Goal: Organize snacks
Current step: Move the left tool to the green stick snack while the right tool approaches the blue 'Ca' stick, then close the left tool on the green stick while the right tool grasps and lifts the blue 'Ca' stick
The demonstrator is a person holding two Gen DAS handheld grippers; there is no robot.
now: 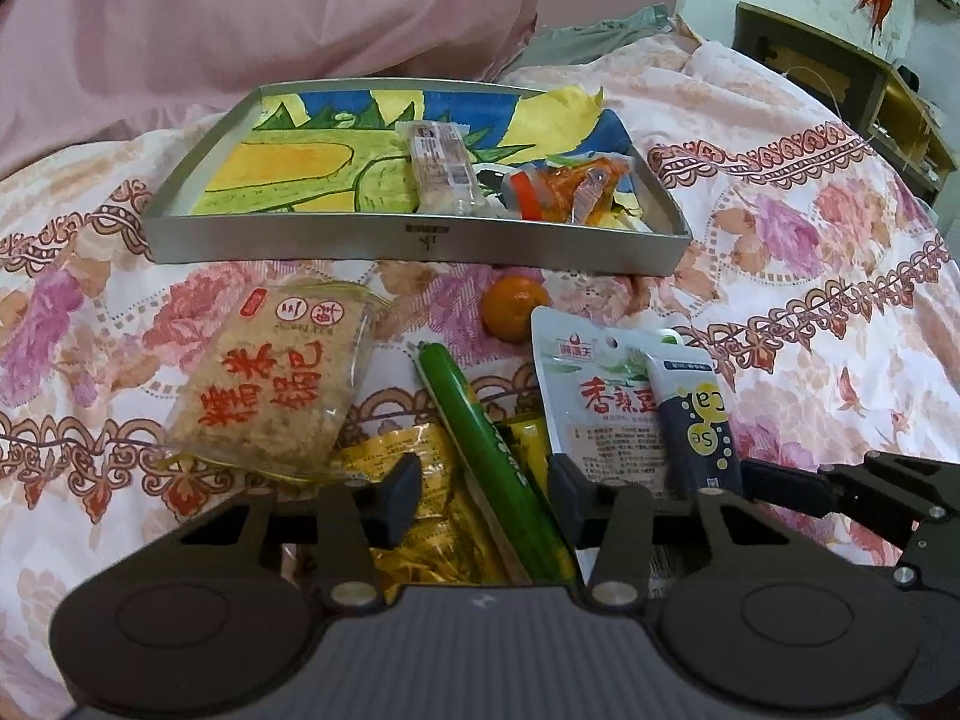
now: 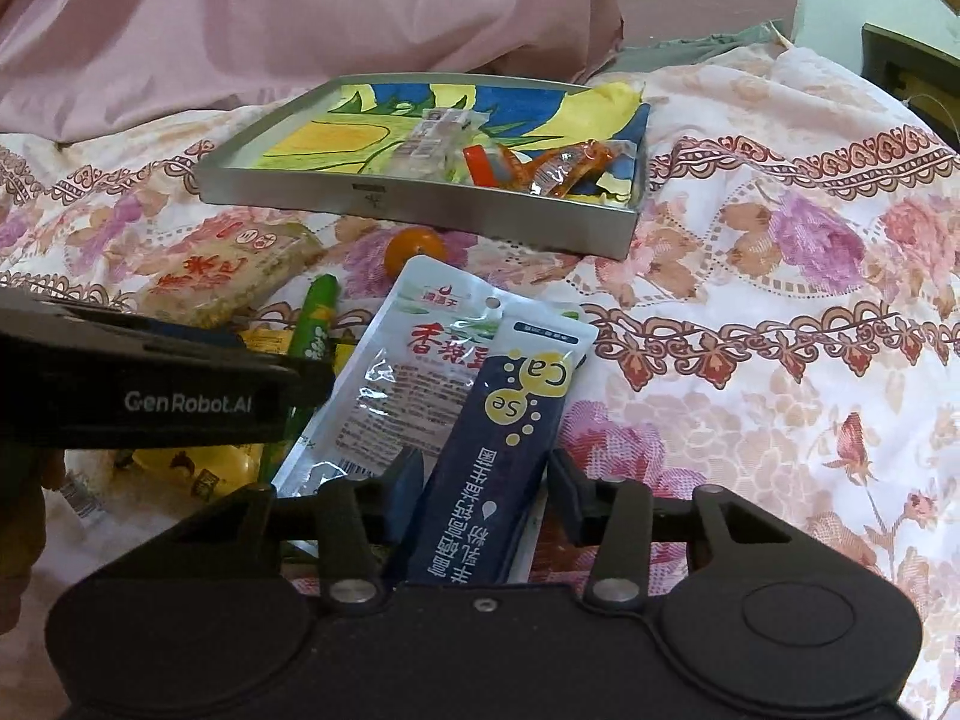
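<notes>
Left tongs (image 1: 486,495) apart over green stick (image 1: 480,456) | right tongs (image 2: 486,489) apart astride navy sachet (image 2: 498,456)

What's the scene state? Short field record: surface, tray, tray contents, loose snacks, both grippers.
surface: floral bedspread
tray: metal tray with a colourful liner, at the far side of the snack pile
tray contents: clear-wrapped bar, orange packets
loose snacks: rice cracker pack, green stick, yellow packet, white pouch, dark blue sachet, small orange
left gripper: open, fingers either side of green stick
right gripper: open, fingers either side of dark blue sachet
</notes>
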